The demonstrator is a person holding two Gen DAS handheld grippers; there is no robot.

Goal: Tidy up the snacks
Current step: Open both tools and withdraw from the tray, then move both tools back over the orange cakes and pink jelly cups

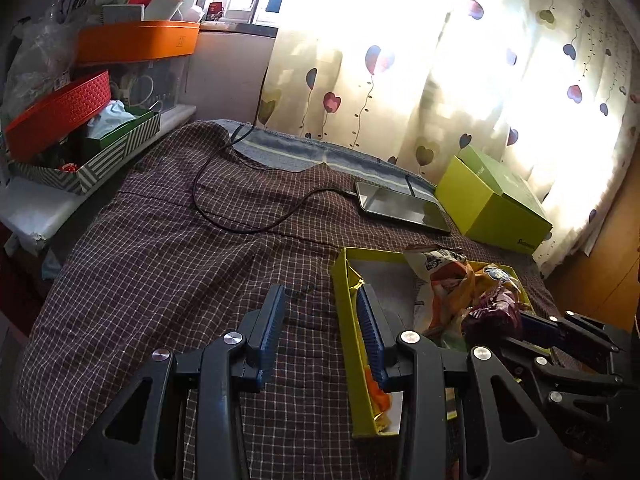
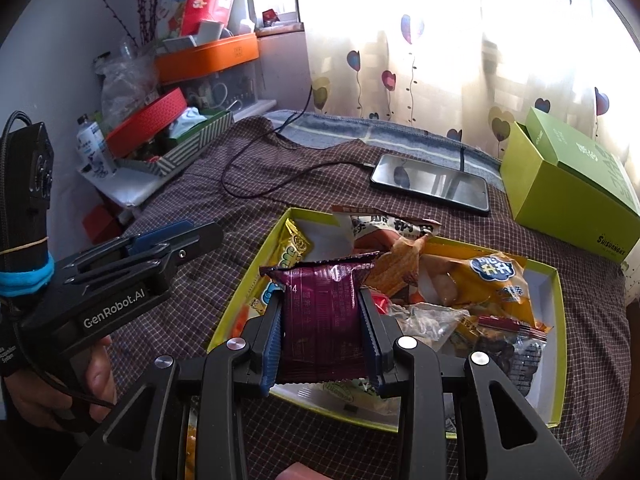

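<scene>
A bed under a brown checked cover (image 2: 168, 216) fills the room in front of me, and on it sits a shallow yellow-green tray (image 2: 558, 344) heaped with snack packets. Behind it lie a closed green box (image 2: 568, 196) by the curtain and a phone (image 2: 432, 184) on its cable.

The step in hand looks like the sorting of one packet: the right gripper (image 2: 322, 340) is clenched on a maroon snack packet (image 2: 320, 312), pinched across its width and held flat just above the near end of the tray. An orange packet (image 2: 492, 284) and others lie loose beneath it. Whether it is going in or coming out I cannot tell; either way the next move calls for a level carry to a bare spot, then letting go without dragging the neighbours along.

The left gripper (image 1: 322, 336) is released, nothing between its blue pads (image 1: 274, 332); it points forward, low over the tray's left wall (image 1: 346, 320), one finger inside the tray and one over the cover, the person's hand (image 2: 52, 384) wrapped round its handle
</scene>
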